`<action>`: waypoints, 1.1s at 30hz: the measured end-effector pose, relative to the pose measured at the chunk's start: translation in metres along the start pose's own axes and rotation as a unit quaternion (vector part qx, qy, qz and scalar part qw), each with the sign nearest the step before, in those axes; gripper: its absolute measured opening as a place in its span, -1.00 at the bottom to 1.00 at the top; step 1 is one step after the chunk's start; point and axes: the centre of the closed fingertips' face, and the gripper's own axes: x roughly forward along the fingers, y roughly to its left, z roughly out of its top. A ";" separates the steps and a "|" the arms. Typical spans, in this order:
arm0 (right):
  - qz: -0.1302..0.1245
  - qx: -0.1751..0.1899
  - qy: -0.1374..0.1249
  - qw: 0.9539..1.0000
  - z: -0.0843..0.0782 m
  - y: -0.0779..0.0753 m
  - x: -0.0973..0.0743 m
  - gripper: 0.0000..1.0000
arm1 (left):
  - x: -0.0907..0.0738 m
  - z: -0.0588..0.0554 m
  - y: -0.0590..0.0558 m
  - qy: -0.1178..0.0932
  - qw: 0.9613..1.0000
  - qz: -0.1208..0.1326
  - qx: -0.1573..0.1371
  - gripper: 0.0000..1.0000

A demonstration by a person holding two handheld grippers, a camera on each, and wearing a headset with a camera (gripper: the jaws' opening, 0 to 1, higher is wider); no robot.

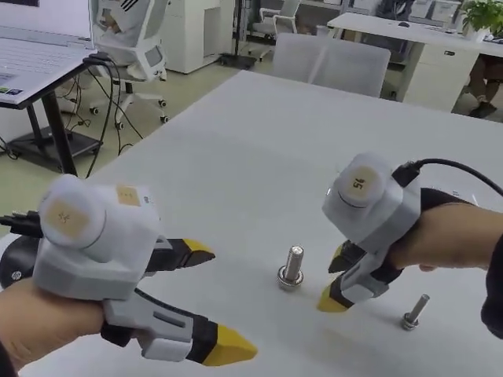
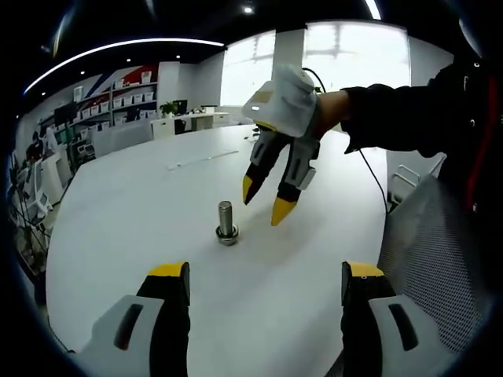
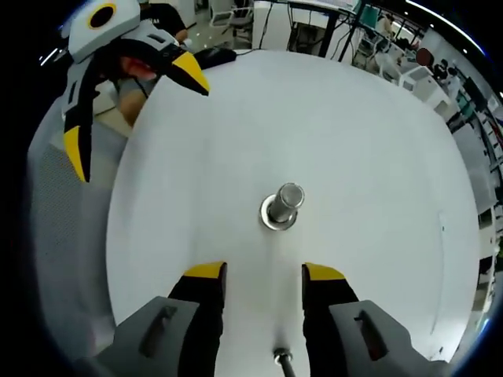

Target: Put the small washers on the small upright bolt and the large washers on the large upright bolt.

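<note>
A large steel bolt (image 1: 292,264) stands upright on the white table (image 1: 259,157), with a washer (image 1: 289,278) around its foot. The same large bolt (image 2: 226,221) (image 3: 281,206) stands ahead of both grippers. To its right, a small bolt (image 1: 414,312) stands slightly tilted; this small bolt's tip (image 3: 283,362) shows between the right jaws' bases. My right gripper (image 1: 334,280) (image 3: 264,272) is open just right of the large bolt, tips pointing down, nothing between them. My left gripper (image 1: 214,298) (image 2: 266,271) is wide open and empty, left of the large bolt. Each gripper sees the other: right gripper (image 2: 264,199), left gripper (image 3: 130,110).
Grey chairs (image 1: 330,61) stand at the table's far edge. A side desk with a laptop (image 1: 31,47) and an office chair (image 1: 130,39) are off to the left. A thin white strip (image 2: 200,159) lies farther back on the table.
</note>
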 end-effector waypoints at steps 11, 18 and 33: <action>-0.021 0.025 -0.063 0.997 0.006 0.003 -0.023 0.09 | 0.001 0.012 -0.002 -0.003 1.000 -0.005 0.010 0.58; -0.032 0.035 -0.096 0.994 0.005 0.011 -0.034 0.27 | 0.003 0.016 -0.006 -0.002 1.000 -0.009 0.014 0.58; -0.058 0.041 -0.199 0.977 0.020 0.039 -0.072 0.49 | 0.004 0.023 -0.017 -0.005 1.000 -0.013 0.018 0.58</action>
